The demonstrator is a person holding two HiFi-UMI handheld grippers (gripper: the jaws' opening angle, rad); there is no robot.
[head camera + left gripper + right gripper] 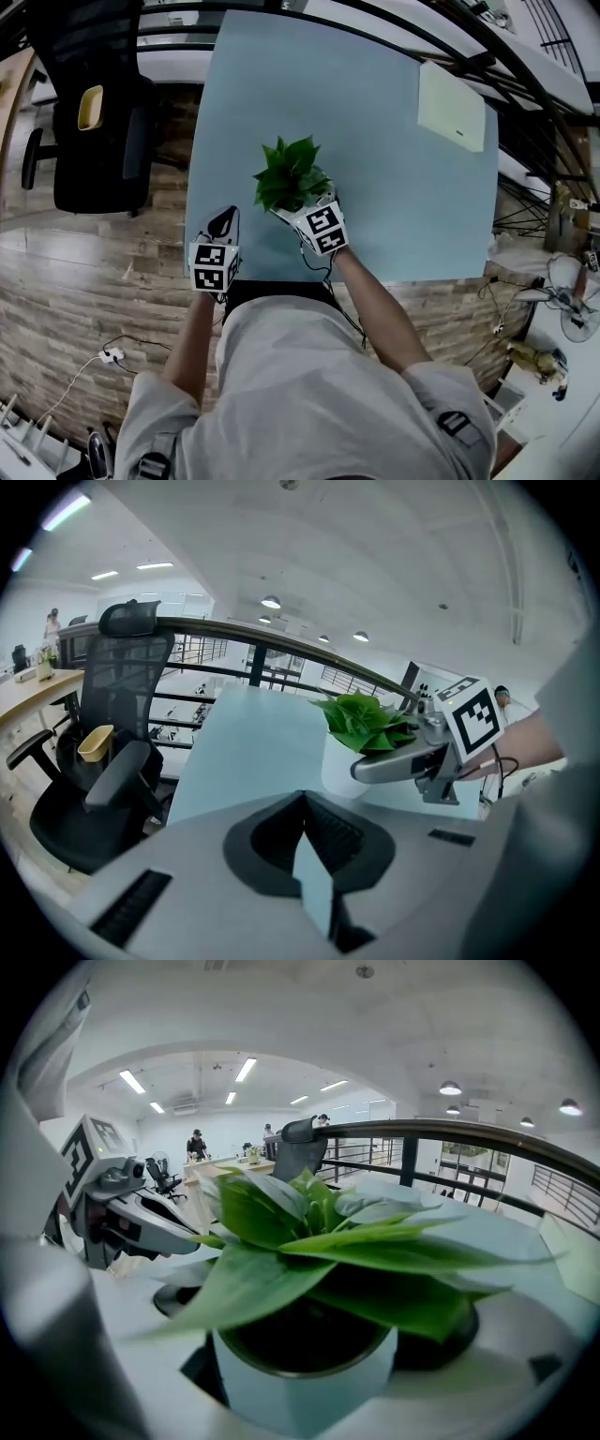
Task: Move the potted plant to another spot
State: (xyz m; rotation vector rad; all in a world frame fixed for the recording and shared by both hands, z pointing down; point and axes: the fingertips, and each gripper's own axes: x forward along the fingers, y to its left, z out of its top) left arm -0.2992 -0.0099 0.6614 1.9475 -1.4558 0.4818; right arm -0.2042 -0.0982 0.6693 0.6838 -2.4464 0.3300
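The potted plant has green leaves and a white pot. It stands on the light-blue table near the front edge. My right gripper reaches in from the front with its jaws spread wide on either side of the pot. Dark gaps show between the pads and the pot's wall. My left gripper hovers at the table's front-left corner, left of the plant, with its jaws together and nothing in them. In the left gripper view the plant and the right gripper are ahead on the right.
A flat white board lies at the table's far right. A black office chair with a yellow cup stands left of the table. A dark railing runs behind the table. Cables lie on the wooden floor.
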